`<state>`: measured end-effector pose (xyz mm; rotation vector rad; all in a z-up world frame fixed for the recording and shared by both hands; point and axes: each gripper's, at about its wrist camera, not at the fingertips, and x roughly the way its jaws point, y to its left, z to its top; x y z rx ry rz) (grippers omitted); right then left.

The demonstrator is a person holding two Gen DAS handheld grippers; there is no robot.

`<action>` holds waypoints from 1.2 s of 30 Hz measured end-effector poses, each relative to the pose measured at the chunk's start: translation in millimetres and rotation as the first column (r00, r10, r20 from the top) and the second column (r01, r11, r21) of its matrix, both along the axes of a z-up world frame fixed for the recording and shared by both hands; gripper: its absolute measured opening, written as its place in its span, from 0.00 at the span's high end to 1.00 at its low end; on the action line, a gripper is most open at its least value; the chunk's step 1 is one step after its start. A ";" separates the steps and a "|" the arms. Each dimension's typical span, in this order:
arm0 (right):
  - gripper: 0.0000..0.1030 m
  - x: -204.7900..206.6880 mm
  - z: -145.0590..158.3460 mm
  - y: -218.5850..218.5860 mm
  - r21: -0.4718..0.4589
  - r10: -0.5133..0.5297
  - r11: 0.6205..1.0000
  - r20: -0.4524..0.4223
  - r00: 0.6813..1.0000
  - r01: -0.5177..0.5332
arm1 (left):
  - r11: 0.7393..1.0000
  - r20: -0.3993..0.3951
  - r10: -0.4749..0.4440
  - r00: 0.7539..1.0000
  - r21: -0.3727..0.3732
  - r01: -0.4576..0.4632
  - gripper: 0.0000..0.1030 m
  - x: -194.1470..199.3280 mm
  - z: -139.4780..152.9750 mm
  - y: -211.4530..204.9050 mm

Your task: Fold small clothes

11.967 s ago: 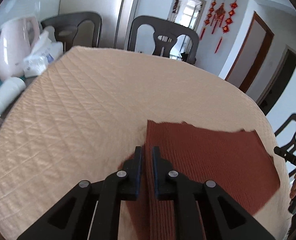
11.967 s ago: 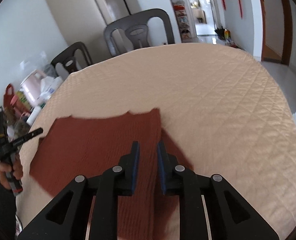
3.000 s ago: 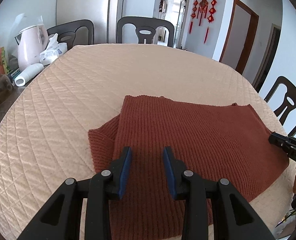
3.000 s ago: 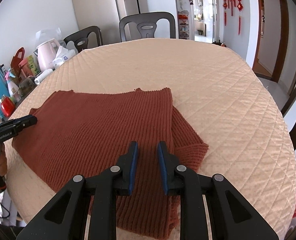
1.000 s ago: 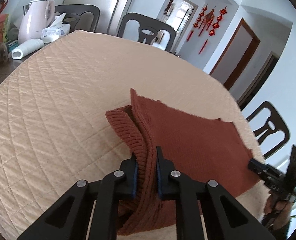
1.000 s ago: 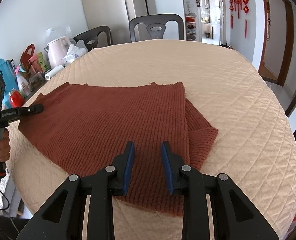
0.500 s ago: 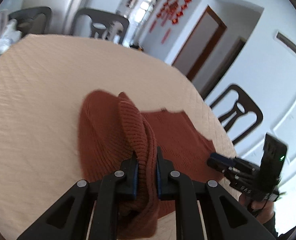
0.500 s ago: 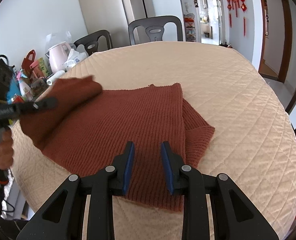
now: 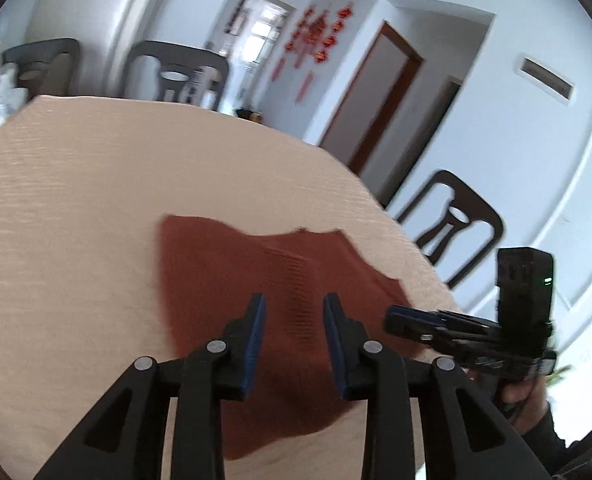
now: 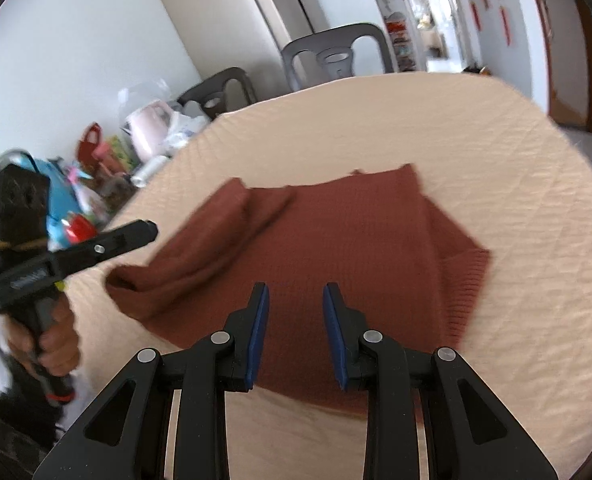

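Note:
A rust-red knit garment (image 10: 348, 240) lies flat on the round table with its quilted beige cover (image 10: 496, 140). Its left sleeve (image 10: 215, 236) is folded in over the body; the right sleeve (image 10: 460, 272) sticks out. The garment also shows in the left wrist view (image 9: 255, 280). My left gripper (image 9: 293, 316) is open and empty above the garment's near edge; it also shows in the right wrist view (image 10: 135, 232). My right gripper (image 10: 293, 304) is open and empty above the near hem, and shows in the left wrist view (image 9: 400, 316).
Dark chairs stand around the table (image 10: 336, 56) (image 9: 452, 220). A pink kettle (image 10: 151, 128), bottles and bags crowd a side surface at the left. A fridge (image 10: 231, 20) stands behind.
My left gripper was shut on the left sleeve, carried it over the body and has now opened and let it go. My right gripper stayed open over the hem.

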<state>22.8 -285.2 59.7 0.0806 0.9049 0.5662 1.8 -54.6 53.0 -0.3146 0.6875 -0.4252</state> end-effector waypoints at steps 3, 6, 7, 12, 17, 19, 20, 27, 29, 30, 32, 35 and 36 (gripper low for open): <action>0.60 7.8 -2.4 12.0 0.110 0.043 0.993 -0.064 0.997 -0.036 | 0.996 -0.023 0.065 0.998 0.055 -0.063 0.69 0.8 -10.7 15.3; 0.60 16.1 -5.4 25.7 0.209 0.083 0.976 -0.126 0.989 -0.056 | 0.995 -0.054 0.084 0.995 0.062 -0.081 0.69 -1.4 -22.8 25.6; 0.60 20.0 -7.4 31.5 0.240 0.101 0.969 -0.150 0.984 -0.063 | 0.995 -0.060 0.083 0.995 0.062 -0.079 0.69 -3.0 -26.4 26.9; 0.59 36.9 -23.8 51.7 0.285 0.129 0.957 -0.241 0.962 -0.057 | 0.998 -0.069 0.040 0.997 0.060 -0.036 0.69 -8.0 -36.7 18.1; 0.60 48.0 -36.3 57.8 0.287 0.094 0.958 -0.313 0.945 -0.001 | 0.997 -0.053 0.021 0.998 0.079 -0.016 0.69 -9.7 -38.8 12.5; 0.60 50.3 -37.1 59.0 0.290 0.088 0.957 -0.328 0.940 0.011 | 0.997 -0.054 0.017 0.998 0.078 -0.013 0.69 -9.0 -39.8 12.6; 0.60 51.8 -37.1 60.0 0.291 0.087 0.957 -0.333 0.939 0.014 | 0.997 -0.054 0.016 0.998 0.078 -0.012 0.69 -8.6 -40.2 12.0; 0.86 55.6 -38.2 61.0 0.268 0.075 0.963 -0.348 0.934 0.023 | 0.995 -0.046 0.017 0.999 0.096 -0.013 0.68 -10.1 -38.2 7.6; 0.87 52.4 -33.3 59.2 0.266 0.086 0.964 -0.322 0.943 0.003 | 0.995 -0.043 0.013 0.999 0.096 -0.009 0.68 -10.1 -35.5 6.9; 0.87 50.8 -27.8 57.7 0.270 0.095 0.963 -0.303 0.948 -0.010 | 0.996 -0.040 0.012 0.999 0.089 -0.008 0.68 -10.0 -33.3 6.9; 0.87 50.1 -17.9 50.0 0.276 0.098 0.961 -0.271 0.958 -0.021 | 0.997 -0.027 0.010 1.000 0.080 -0.008 0.68 -9.4 -26.8 6.6; 0.87 51.7 -5.3 32.6 0.272 0.084 0.962 -0.229 0.970 -0.019 | 0.997 0.005 0.013 1.000 0.079 -0.014 0.68 -6.3 -16.2 4.6; 0.87 52.9 -2.2 23.3 0.261 0.068 0.965 -0.218 0.973 -0.009 | 0.997 0.009 0.009 1.000 0.076 -0.010 0.68 -4.5 -14.1 2.9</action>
